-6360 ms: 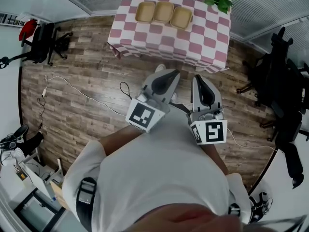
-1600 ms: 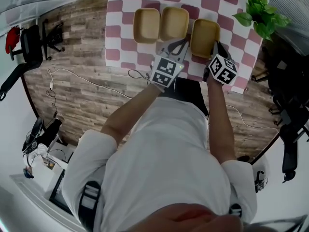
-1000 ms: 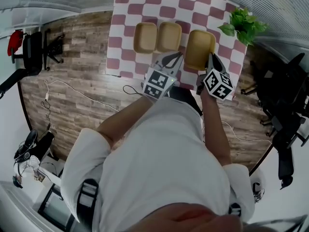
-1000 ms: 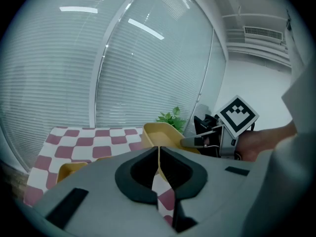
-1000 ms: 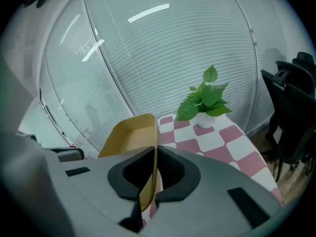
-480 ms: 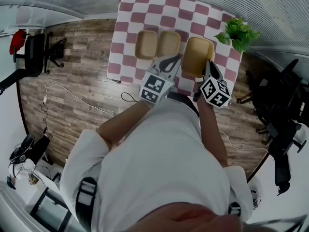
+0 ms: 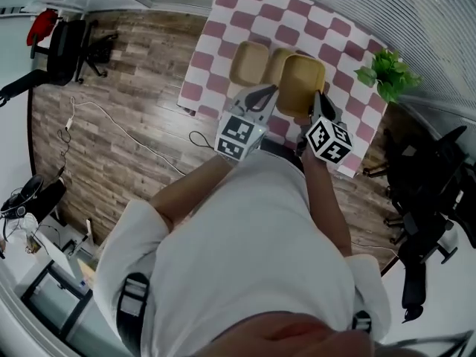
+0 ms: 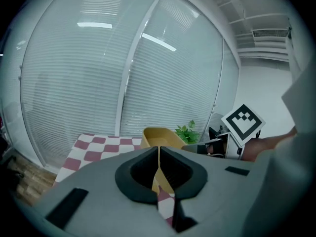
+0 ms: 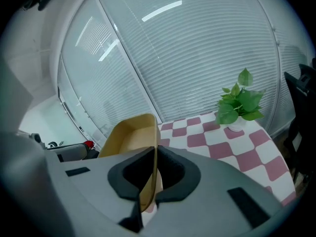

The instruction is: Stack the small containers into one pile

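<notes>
The tan rectangular pulp-fibre container (image 7: 300, 85) is held by its near right rim in the right gripper (image 7: 316, 100), whose jaws are clamped on the thin wall (image 9: 148, 147). It hangs over the red-and-white checked worktop (image 7: 236, 17) and partly covers the nearer of two matching containers (image 7: 250, 63) lying side by side to its left. The left gripper (image 7: 271, 90) hovers just left of it, jaws pressed together on nothing, and a green potted plant (image 7: 388, 71) stands at the worktop's right edge.
</notes>
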